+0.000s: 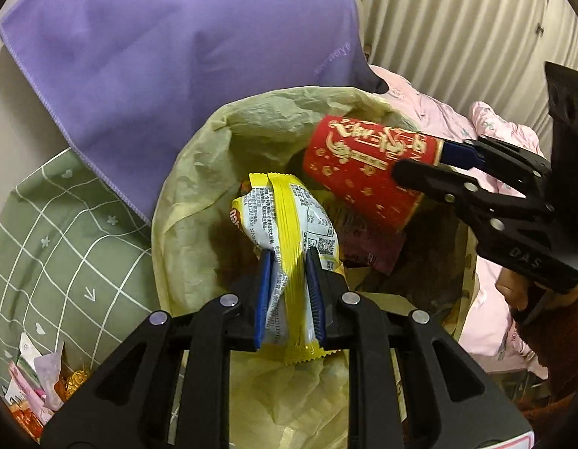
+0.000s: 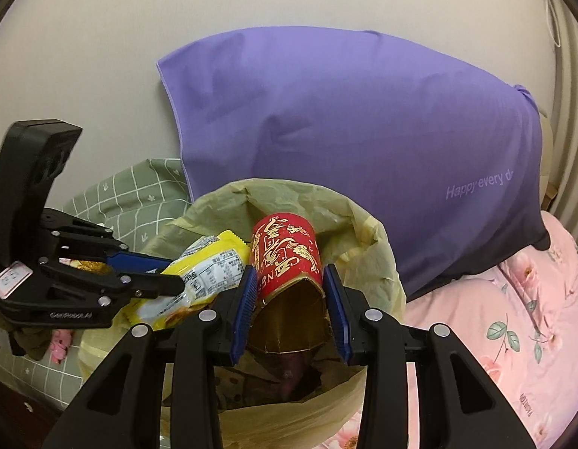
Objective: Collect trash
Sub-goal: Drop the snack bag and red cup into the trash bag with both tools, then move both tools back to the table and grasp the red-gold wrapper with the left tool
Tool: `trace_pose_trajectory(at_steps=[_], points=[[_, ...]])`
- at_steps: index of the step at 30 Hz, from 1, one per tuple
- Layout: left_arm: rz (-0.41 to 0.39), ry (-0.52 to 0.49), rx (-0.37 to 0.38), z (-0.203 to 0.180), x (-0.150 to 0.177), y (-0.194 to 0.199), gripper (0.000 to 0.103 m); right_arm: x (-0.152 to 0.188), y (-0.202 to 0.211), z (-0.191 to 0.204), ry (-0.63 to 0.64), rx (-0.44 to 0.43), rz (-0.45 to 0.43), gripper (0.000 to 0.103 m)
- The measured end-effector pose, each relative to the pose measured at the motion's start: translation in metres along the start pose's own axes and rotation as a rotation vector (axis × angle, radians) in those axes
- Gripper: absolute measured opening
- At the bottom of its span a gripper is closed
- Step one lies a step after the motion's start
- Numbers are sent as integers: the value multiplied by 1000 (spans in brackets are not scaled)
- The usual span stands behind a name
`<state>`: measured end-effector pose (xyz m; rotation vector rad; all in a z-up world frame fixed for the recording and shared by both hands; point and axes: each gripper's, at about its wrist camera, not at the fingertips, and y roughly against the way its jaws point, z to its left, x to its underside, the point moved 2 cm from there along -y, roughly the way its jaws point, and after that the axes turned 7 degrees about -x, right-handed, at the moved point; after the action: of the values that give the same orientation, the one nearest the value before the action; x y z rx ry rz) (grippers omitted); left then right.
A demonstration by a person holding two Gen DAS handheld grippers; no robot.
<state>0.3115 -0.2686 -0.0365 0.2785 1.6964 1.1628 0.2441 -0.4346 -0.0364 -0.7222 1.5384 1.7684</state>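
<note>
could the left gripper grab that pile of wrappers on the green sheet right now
Probably not yet: the left gripper is shut on the yellow snack packet over the trash bag; the wrappers lie off to its left.

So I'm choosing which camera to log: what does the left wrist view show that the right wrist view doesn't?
Only the left wrist view shows the heap of small wrappers on the green checked sheet and the curtain. Only the right wrist view shows the red box's open gold-lined end and the pillow's full "Happy every" lettering. Both show the yellow bin bag, the left tongs shut on the yellow snack packet, and the right tongs shut on the red box.
</note>
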Motion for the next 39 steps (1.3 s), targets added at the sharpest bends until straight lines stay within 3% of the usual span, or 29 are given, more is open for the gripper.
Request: trace_pose_trajectory(at_steps=[10,21,29,33,39], points=[[-44,30,-8,9,-21,-23,18,6,0,-14,-80,3,-12,36],[-94,124,81,29,-20,-9,22,7,7,-12,-86,8,-22,39],[-170,241,131,47,-13,20,44,1,5,-9,-88,-13,-36,42],[-229,273,94,48,-12,40,48,-1,6,-6,-93,-19,-46,44],[-340,347,-54,69,15,85,53,-9,20,9,-80,-43,-85,47]])
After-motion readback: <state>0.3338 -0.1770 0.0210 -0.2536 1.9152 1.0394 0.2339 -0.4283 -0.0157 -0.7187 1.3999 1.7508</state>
